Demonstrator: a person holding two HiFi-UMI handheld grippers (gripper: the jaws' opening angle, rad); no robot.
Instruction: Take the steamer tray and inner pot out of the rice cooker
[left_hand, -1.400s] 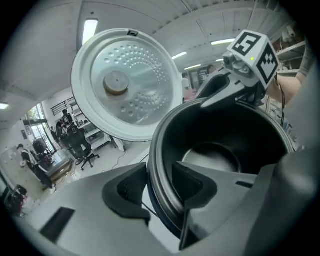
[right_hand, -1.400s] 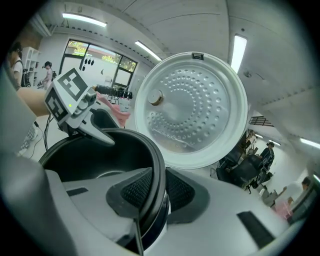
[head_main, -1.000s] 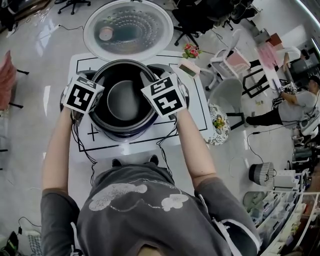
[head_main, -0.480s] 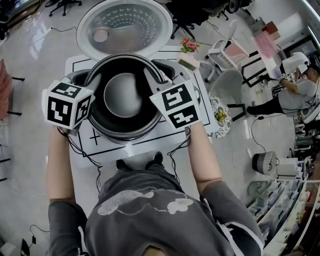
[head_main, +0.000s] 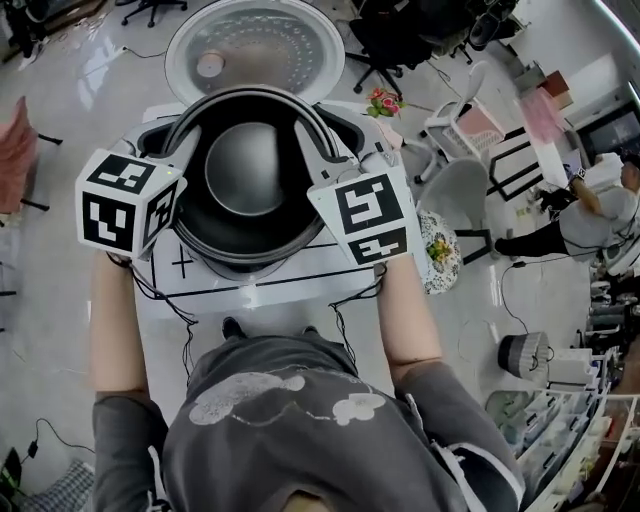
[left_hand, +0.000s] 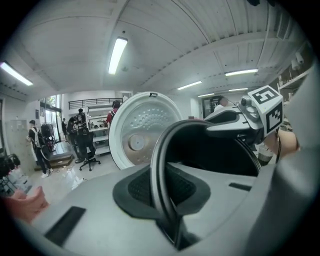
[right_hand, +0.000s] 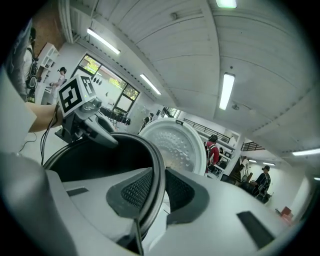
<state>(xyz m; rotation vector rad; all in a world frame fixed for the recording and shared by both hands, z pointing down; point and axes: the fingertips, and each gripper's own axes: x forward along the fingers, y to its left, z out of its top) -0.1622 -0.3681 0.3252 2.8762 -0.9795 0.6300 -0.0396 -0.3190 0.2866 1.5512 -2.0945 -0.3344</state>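
The dark inner pot (head_main: 245, 170) hangs above the rice cooker body (head_main: 352, 128), held by its rim on both sides. My left gripper (head_main: 185, 152) is shut on the rim's left side. My right gripper (head_main: 310, 150) is shut on the rim's right side. In the left gripper view the thin black pot rim (left_hand: 159, 165) runs between the ribbed pads (left_hand: 187, 187), and the right gripper (left_hand: 235, 120) shows across the pot. In the right gripper view the pot rim (right_hand: 158, 182) sits between the pads (right_hand: 135, 192), with the left gripper (right_hand: 85, 125) opposite.
The cooker's round lid (head_main: 255, 45) stands open behind the pot. The cooker rests on a white table (head_main: 300, 285) with black lines. A small flower pot (head_main: 383, 102) stands at the table's back right. Chairs and people fill the room around.
Both grippers have risen together with the inner pot, which now looms larger and higher above the cooker body. The grips on the rim have stayed the same.
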